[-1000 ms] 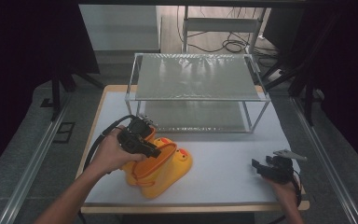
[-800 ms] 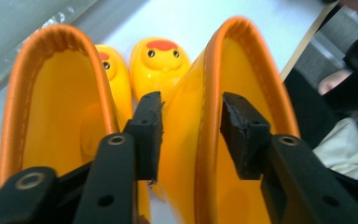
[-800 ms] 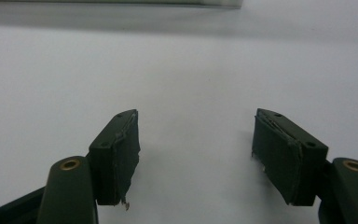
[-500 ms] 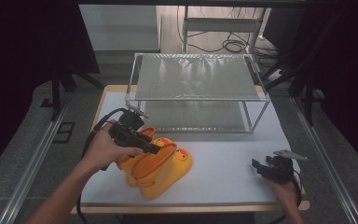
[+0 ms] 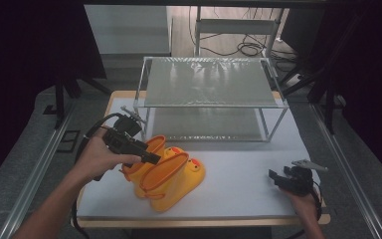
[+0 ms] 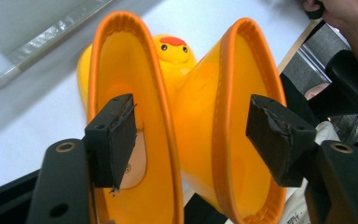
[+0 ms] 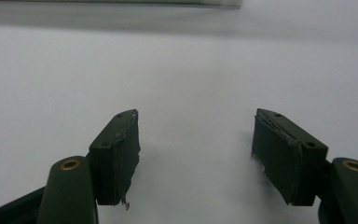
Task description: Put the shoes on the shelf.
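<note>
High view: my left gripper point(image 5: 151, 158) has drawn back from the boots' middle to the shaft tops; yellow duck boots point(image 5: 171, 174) unmoved on the white table point(image 5: 238, 184), in front of the wire shelf point(image 5: 209, 94). My right gripper point(image 5: 278, 178) unchanged, near the table's right edge.
Left gripper view: jaws wide, straddling both boot shafts point(image 6: 182, 121); one pad point(image 6: 116, 135) inside a shaft; soles hidden.
Right gripper view: jaws wide, holding nothing, bare table point(image 7: 191, 70) beyond.

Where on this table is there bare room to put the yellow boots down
Bare table lies between the boots and the right claw, and along the front of the wire shelf. The left side is crowded: the left claw sits at the boot tops.
</note>
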`<state>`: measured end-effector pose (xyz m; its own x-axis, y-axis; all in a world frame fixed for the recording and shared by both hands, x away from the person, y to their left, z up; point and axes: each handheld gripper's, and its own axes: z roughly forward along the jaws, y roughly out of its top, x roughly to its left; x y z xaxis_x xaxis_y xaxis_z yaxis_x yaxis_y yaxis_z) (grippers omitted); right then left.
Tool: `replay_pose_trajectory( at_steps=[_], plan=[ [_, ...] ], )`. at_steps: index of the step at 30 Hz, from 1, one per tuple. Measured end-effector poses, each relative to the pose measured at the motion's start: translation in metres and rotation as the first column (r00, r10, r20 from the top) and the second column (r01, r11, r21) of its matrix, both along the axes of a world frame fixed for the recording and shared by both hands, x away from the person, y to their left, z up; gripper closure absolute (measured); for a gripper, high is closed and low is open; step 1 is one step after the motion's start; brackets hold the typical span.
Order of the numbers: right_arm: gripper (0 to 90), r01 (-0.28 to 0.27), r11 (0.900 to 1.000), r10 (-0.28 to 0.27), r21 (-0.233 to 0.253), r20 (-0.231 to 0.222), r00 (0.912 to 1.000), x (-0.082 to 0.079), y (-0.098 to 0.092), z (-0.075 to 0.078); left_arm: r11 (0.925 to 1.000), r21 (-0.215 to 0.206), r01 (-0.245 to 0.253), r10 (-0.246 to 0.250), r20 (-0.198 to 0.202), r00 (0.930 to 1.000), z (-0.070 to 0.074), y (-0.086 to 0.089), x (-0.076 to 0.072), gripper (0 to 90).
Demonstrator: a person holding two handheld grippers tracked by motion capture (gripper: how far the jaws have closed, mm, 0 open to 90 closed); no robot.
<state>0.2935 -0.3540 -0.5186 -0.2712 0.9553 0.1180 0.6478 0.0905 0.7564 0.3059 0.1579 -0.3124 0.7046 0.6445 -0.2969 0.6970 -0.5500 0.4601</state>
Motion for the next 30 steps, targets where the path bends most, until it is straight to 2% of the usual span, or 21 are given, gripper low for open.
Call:
replay_pose_trajectory(
  at_steps=[4,8,12,16,18,22,27,30],
  plan=[
    [31.8,0.001,1.0,-0.001,0.001,-0.001,1.0,0.0,0.0,0.0,0.9998,0.016,0.011,-0.011,-0.036,0.9993,-0.006,-0.002,0.001,30.8],
    [31.9,0.001,1.0,-0.001,0.0,-0.002,1.0,0.0,0.0,0.0,0.9989,0.041,0.023,-0.021,-0.05,0.9985,-0.012,-0.008,0.003,29.3],
    [31.9,0.003,1.0,-0.003,0.006,-0.001,1.0,0.0,0.0,0.0,0.9947,0.096,0.037,-0.031,-0.065,0.9974,-0.022,-0.018,0.004,29.6],
    [31.9,0.005,1.0,-0.005,0.009,0.002,1.0,0.0,0.0,0.0,0.9919,0.124,0.03,-0.022,-0.071,0.9972,-0.028,-0.026,0.007,39.9],
    [31.9,0.003,1.0,-0.003,0.008,0.0,1.0,0.0,0.0,0.0,0.9932,0.11,0.038,-0.028,-0.087,0.9959,-0.031,-0.029,0.007,48.8],
    [32.0,0.004,1.0,-0.004,0.007,0.003,1.0,0.0,0.0,0.0,0.9915,0.124,0.04,-0.03,-0.076,0.9966,-0.031,-0.031,0.006,68.5],
    [32.0,0.004,1.0,-0.004,0.003,0.002,1.0,0.0,0.0,0.0,0.9913,0.128,0.032,-0.023,-0.069,0.9974,-0.032,-0.031,0.008,81.0],
    [32.2,0.005,1.0,-0.005,0.004,0.001,1.0,0.0,0.0,0.0,0.9927,0.118,0.025,-0.017,-0.069,0.9975,-0.033,-0.03,0.009,81.8]
  ],
)
